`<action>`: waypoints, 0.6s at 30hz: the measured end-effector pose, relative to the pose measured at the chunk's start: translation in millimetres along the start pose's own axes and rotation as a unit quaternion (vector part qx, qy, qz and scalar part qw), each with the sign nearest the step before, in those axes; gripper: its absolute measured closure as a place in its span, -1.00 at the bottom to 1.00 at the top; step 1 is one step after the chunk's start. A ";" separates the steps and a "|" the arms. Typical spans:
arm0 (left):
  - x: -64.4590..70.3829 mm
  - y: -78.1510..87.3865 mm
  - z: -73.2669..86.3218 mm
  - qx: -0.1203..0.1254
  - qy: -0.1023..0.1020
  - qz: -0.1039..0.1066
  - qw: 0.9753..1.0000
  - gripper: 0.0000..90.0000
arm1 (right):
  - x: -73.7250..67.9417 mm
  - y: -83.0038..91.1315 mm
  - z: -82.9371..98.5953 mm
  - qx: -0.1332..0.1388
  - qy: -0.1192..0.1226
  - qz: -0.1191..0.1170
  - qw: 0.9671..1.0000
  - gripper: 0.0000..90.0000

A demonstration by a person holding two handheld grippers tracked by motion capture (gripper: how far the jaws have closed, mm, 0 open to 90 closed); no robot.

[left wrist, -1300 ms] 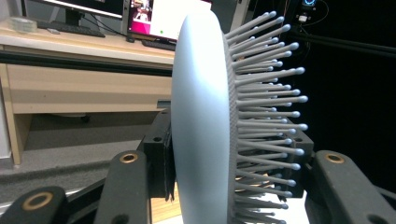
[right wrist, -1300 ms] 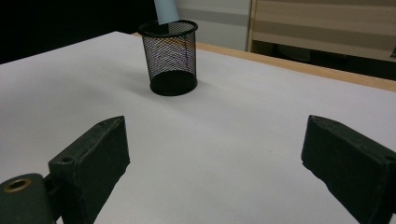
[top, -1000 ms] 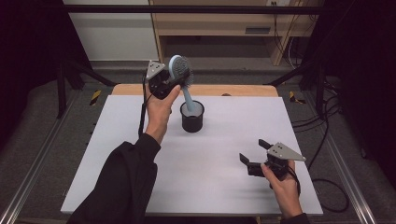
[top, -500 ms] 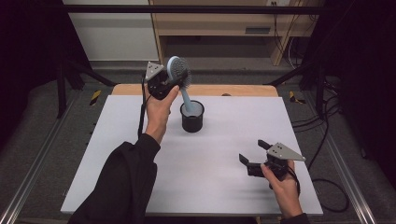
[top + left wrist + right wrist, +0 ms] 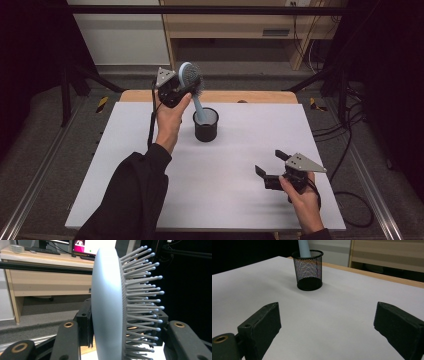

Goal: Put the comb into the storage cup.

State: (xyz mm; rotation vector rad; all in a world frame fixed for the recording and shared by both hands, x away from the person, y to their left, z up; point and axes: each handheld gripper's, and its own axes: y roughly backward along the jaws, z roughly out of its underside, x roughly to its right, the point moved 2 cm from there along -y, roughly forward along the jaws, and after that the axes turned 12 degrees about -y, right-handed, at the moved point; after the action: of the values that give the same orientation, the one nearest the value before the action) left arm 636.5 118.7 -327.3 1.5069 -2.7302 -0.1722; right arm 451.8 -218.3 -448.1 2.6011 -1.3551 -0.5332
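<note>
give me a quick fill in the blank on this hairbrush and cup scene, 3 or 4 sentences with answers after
1. The left gripper is shut on the head of a pale blue ____.
2. The handle of the hairbrush reaches down into the black mesh ____.
3. The jaws of the right gripper stand ____ and hold nothing.
4. The cup stands on the ____ table.

Missing words: hairbrush; cup; open; white
</note>
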 end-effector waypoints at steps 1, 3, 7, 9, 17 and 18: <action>0.0 -0.4 0.6 0.000 0.002 0.000 1.000 0.10 | 0.3 -0.1 -0.1 0.001 0.000 0.000 1.000 -0.84; 0.2 -1.1 2.0 0.001 0.005 0.000 1.000 0.10 | 0.9 0.1 -0.2 0.001 0.000 0.000 1.000 -0.84; 2.6 -2.2 5.0 -0.002 0.007 0.002 1.000 0.10 | 0.9 0.4 -0.1 0.001 0.002 -0.001 1.000 -0.84; 4.2 -2.6 6.5 -0.002 0.007 0.004 1.000 0.10 | 0.7 0.3 -0.1 0.001 0.002 -0.001 1.000 -0.84; 12.4 -4.7 16.0 -0.012 0.001 0.012 1.000 0.10 | 0.1 -0.2 0.3 -0.002 0.002 -0.002 1.000 -0.84; 12.4 -5.1 16.8 -0.012 0.004 0.012 1.000 0.10 | 0.0 -0.3 0.4 -0.003 0.002 -0.002 1.000 -0.84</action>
State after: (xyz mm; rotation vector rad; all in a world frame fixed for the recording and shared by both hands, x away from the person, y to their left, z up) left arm 633.0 107.0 -345.0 1.4667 -2.7290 -0.1974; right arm 451.9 -218.2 -448.6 2.6003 -1.3457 -0.5316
